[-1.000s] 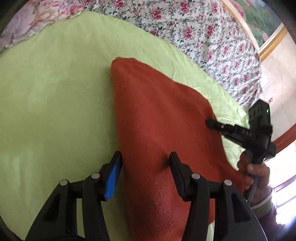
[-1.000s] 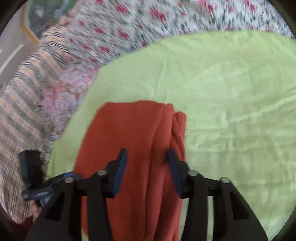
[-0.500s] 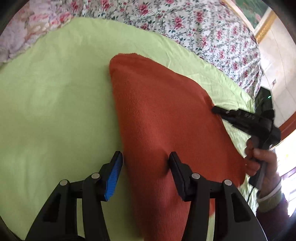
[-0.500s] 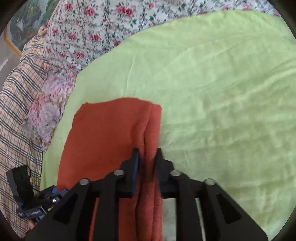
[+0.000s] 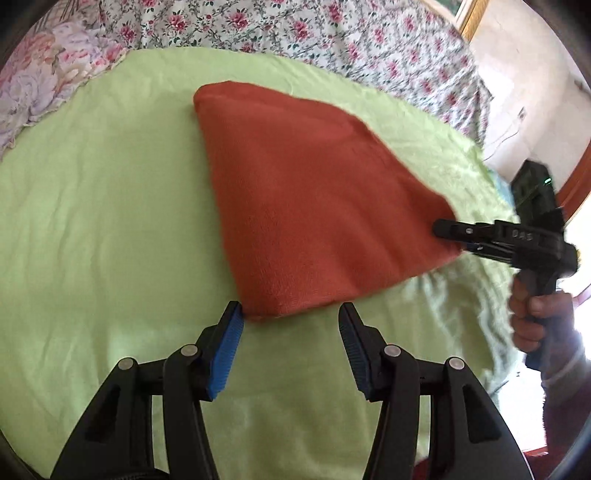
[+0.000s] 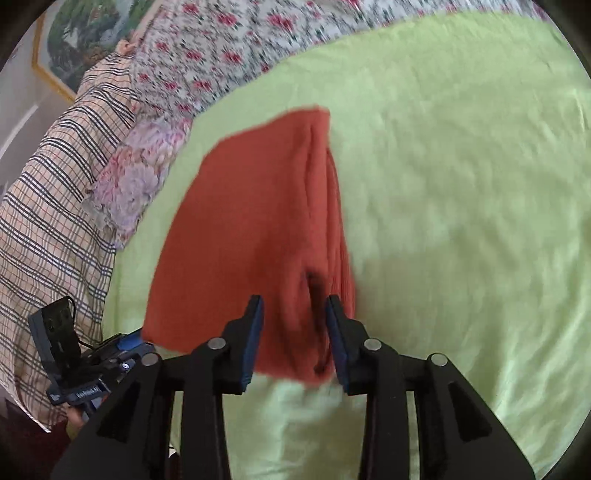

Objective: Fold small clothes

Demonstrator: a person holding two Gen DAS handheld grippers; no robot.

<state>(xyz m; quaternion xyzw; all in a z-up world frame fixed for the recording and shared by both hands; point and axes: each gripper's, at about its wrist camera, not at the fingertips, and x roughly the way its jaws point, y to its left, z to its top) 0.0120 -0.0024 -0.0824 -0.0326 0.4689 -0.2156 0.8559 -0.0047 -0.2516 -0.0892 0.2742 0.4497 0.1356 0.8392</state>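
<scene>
A folded rust-orange cloth (image 5: 306,199) lies flat on a light green sheet (image 5: 92,221). My left gripper (image 5: 291,314) is open and empty, just short of the cloth's near edge. The cloth also shows in the right wrist view (image 6: 251,236), with stacked folded edges on its right side. My right gripper (image 6: 294,306) is open, its fingers astride the near corner of the cloth without clamping it. The right gripper also shows in the left wrist view (image 5: 443,229), at the cloth's right corner. The left gripper shows at the lower left of the right wrist view (image 6: 125,343).
The green sheet covers a bed with a floral bedspread (image 5: 332,40). A plaid cloth (image 6: 48,206) and a floral pillow (image 6: 136,173) lie at the bed's left side. A framed picture (image 6: 81,33) hangs on the wall.
My left gripper has pulled back off the cloth, which now lies ahead of its fingers. My right gripper closed on the cloth's edge half a second ago and has since opened.
</scene>
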